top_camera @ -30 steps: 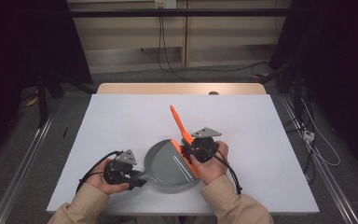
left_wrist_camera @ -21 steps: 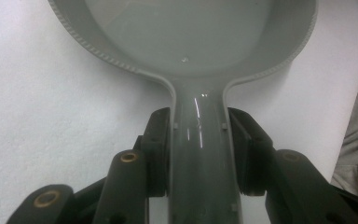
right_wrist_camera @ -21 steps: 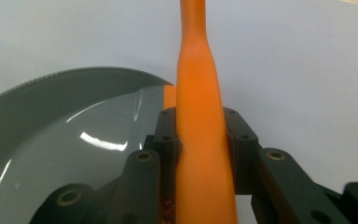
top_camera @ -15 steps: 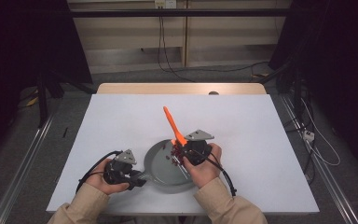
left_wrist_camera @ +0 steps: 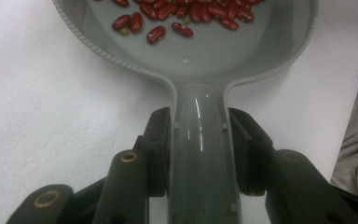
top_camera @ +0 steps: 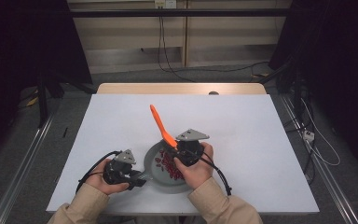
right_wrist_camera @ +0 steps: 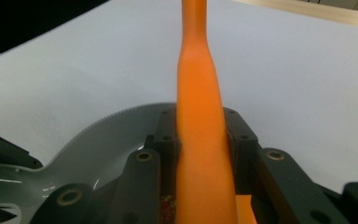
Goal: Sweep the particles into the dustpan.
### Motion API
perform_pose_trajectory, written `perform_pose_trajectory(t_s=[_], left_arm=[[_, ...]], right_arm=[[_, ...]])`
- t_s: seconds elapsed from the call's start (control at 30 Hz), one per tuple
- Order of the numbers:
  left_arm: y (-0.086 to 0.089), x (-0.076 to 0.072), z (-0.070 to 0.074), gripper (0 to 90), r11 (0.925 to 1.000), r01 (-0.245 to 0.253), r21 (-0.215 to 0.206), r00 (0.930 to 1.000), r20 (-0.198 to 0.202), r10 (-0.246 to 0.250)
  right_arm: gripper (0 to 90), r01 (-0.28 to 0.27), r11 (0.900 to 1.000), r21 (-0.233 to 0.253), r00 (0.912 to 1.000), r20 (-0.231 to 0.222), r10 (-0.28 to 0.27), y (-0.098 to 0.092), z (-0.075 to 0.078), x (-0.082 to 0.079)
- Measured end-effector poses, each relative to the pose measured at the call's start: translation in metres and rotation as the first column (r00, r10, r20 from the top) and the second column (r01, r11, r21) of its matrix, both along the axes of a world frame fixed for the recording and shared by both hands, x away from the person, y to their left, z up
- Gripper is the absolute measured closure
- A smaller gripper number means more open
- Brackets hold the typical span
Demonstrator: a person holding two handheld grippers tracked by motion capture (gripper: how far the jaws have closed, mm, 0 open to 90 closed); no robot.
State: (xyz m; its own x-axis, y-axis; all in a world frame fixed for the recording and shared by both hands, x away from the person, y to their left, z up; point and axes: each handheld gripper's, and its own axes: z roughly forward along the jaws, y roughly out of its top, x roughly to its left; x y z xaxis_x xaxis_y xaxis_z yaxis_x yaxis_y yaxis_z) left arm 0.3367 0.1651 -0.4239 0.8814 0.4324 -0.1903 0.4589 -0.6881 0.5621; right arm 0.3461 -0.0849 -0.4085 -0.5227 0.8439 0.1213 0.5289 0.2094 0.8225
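Note:
A grey pan [top_camera: 154, 169] with red kidney beans [top_camera: 168, 166] in it sits near the table's front edge. My left gripper [top_camera: 140, 178] is shut on the pan's handle [left_wrist_camera: 200, 140], with a jaw pressed on each side. The beans [left_wrist_camera: 186, 14] lie across the pan's floor. My right gripper [top_camera: 177, 148] is shut on an orange spatula [top_camera: 161, 125] over the pan's right half. The spatula's handle [right_wrist_camera: 199, 116] rises up and to the left, away from me. Its blade end is hidden behind the right hand.
The white table [top_camera: 242, 130] stretches wide to the back and right of the pan. A bare wooden strip [top_camera: 182, 88] runs along the table's far edge. Cables trail from both grippers toward the front edge.
My right gripper has moved left over the pan with the spatula, whose handle now points further left. The beans in the pan now show. The left gripper has stayed on the handle.

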Motion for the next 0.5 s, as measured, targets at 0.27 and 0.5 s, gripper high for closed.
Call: perform_pose_trajectory(t_s=[0.27, 0.5], left_arm=[[0.002, 0.001, 0.0, 62.3, 1.0, -0.001, 0.0, 1.0, -0.003, 0.001], [0.003, 0.002, 0.0, 62.3, 1.0, -0.002, 0.004, 1.0, -0.006, 0.002]], right_arm=[[71.3, 0.045, 0.999, -0.025, 0.9984, 0.037, -0.044, -0.028, 0.007, 0.012], [71.3, 0.086, 0.991, -0.1, 0.9958, 0.039, -0.083, -0.047, -0.009, 0.027]])
